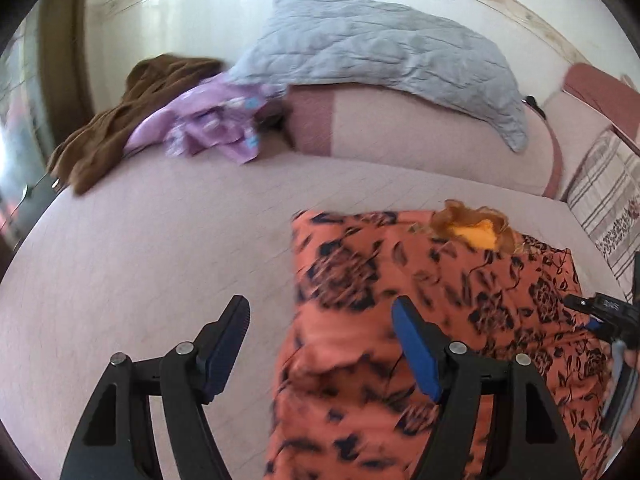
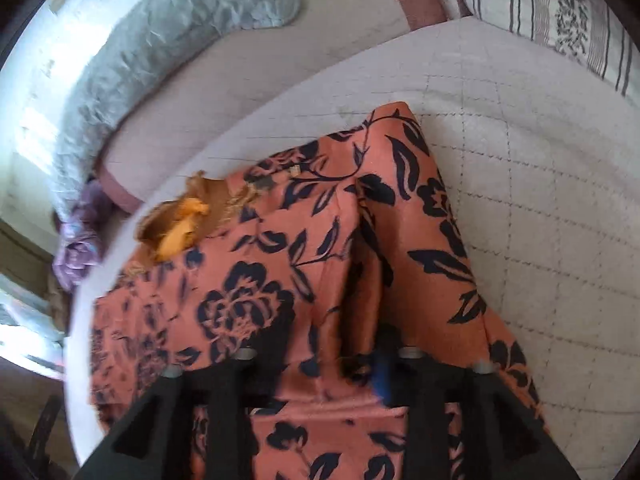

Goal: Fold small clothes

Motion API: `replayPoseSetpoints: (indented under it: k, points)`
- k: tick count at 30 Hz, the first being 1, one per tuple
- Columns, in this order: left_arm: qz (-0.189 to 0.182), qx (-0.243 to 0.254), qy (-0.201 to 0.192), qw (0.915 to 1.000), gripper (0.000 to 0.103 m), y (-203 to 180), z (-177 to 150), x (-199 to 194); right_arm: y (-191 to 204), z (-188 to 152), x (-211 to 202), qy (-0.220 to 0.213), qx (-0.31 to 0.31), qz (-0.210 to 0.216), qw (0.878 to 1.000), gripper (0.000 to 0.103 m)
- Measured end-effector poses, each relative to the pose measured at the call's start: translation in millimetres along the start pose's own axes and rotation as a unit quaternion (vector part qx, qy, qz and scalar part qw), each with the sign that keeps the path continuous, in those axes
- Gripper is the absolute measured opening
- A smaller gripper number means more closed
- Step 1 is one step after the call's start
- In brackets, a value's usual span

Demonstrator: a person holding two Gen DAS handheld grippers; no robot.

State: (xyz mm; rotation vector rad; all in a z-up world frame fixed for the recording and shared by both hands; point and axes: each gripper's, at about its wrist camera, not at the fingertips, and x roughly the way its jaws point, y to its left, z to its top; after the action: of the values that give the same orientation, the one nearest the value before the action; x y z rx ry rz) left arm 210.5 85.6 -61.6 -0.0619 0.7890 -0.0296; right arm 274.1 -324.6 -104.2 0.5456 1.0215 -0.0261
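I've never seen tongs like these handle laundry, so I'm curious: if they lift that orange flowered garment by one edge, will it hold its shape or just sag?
Probably sag: the orange flowered garment already lies in soft folds and ridges on the quilted bed cover. It looks thin, so likely light. The cloth has a slight sheen, so it may slip from a loose pinch.

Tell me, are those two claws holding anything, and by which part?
Nothing. The left gripper is open above the bed; the right gripper straddles the floral garment, apparently unpinched.

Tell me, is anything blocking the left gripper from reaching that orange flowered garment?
Nothing visible. The left gripper hangs open right at the left edge of the orange flowered garment, with only bare bed cover around. The other clothes lie far back.
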Motion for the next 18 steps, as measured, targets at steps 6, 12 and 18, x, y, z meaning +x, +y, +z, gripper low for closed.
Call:
replayPoseSetpoints:
  k: [6, 12, 18]
  points:
    - [0.062, 0.057, 0.111, 0.9902, 0.078, -16, -26, 81, -40, -13, -32, -0.013, 0.018, 0.02, 1.0, 0.062]
    - [0.062, 0.063, 0.106, 0.9903, 0.081, -16, -25, 79, -21, 7, -87, -0.087, 0.008, 0.037, 0.996, 0.066]
    - [0.048, 0.037, 0.085, 0.9945, 0.082, -8, -8, 55, 18, 13, -28, -0.004, -0.023, 0.094, 0.995, 0.077]
